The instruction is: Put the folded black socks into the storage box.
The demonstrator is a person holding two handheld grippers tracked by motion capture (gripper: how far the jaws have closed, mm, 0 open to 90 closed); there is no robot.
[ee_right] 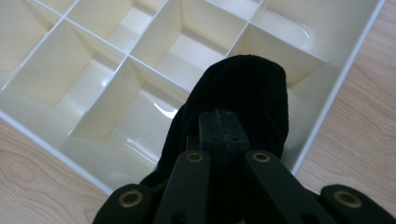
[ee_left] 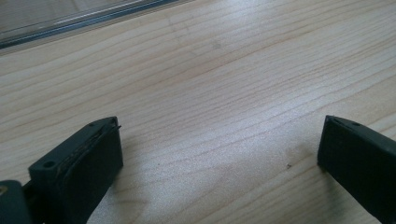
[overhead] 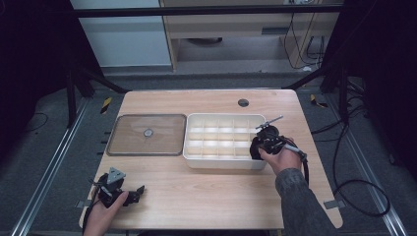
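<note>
A white compartment box (overhead: 223,118) stands on the table right of centre. My right gripper (overhead: 257,149) is at the box's near right corner, shut on a black cloth (overhead: 255,151). In the right gripper view the black cloth (ee_right: 243,98) hangs over the box's corner compartment (ee_right: 308,100), with the jaws of my right gripper (ee_right: 222,120) pressed together on it. My left gripper (overhead: 136,191) rests low at the near left of the table, open. In the left gripper view my left gripper (ee_left: 219,144) has its jaws wide apart over bare wood.
A clear flat lid (overhead: 146,134) with a small round knob lies left of the box; the lid's edge (ee_left: 79,23) crosses the top of the left gripper view. A round cable hole (overhead: 243,103) sits near the table's far edge. Cables trail on the floor at right.
</note>
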